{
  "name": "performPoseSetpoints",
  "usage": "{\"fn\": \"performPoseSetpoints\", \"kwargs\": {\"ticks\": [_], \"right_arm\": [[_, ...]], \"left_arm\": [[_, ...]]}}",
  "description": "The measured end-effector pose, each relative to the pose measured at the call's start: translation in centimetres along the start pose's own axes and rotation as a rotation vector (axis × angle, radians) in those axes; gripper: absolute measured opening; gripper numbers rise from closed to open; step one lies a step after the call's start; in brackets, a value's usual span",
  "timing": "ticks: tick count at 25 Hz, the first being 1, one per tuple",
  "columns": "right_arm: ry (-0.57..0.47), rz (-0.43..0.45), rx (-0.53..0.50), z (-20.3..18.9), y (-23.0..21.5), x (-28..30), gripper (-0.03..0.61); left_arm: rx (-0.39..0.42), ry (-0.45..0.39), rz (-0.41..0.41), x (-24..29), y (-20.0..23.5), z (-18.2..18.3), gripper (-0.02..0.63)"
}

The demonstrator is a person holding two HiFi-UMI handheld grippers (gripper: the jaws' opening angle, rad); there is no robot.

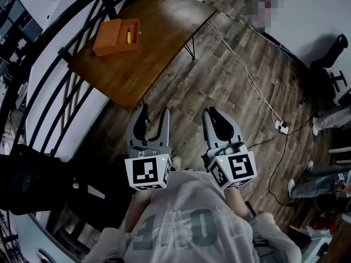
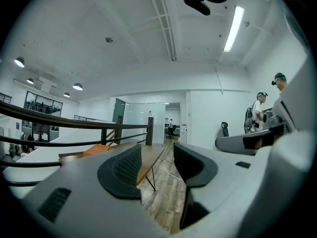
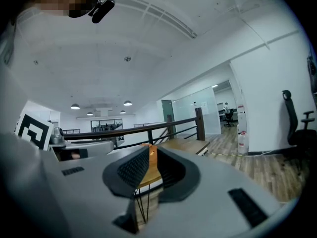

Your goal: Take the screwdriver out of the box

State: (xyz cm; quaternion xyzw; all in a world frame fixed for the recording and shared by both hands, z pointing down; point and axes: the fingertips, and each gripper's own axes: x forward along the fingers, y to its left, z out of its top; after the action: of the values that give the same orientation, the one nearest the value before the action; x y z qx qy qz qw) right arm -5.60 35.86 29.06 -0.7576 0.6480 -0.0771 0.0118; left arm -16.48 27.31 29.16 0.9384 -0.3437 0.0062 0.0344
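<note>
An open orange box (image 1: pixel 112 40) sits on the far end of a brown wooden table (image 1: pixel 159 48), with a yellow screwdriver (image 1: pixel 128 36) lying inside it. Both grippers are held close to the person's chest, well short of the table. My left gripper (image 1: pixel 153 116) has its jaws spread with nothing between them; past them, in the left gripper view, lie the orange box (image 2: pixel 96 150) and the table (image 2: pixel 150 158). The jaws of my right gripper (image 1: pixel 213 114) are nearly together and hold nothing. A sliver of the orange box (image 3: pixel 152 163) shows through their thin slit.
A black railing (image 1: pixel 60 75) runs along the table's left side. On the wooden floor, a cable leads to a power strip (image 1: pixel 282 126). An office chair (image 1: pixel 329 59) and people's legs (image 1: pixel 329 119) are at the right. A person with a backpack (image 2: pixel 256 113) stands farther off.
</note>
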Motion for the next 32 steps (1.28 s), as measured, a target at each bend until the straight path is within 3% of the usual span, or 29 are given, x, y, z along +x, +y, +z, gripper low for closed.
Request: {"fn": "performPoseSetpoints", "kwargs": {"ticks": [15,24,32], "right_arm": [[-0.04,-0.041,-0.024,0.4,-0.9,3.6,0.06],[-0.106,0.023,-0.027,1.7,-3.0,8.2,0.06],[-0.129,0.142,-0.048,3.2,-5.2,15.8,0.06]], "left_arm": [[-0.026,-0.04,0.033,4.4,5.7,-0.5,0.213],[0.006,-0.072,0.048,8.1,5.6,0.0,0.213],[0.013,-0.092,0.097,14.3,7.1,0.7,0.213]]}}
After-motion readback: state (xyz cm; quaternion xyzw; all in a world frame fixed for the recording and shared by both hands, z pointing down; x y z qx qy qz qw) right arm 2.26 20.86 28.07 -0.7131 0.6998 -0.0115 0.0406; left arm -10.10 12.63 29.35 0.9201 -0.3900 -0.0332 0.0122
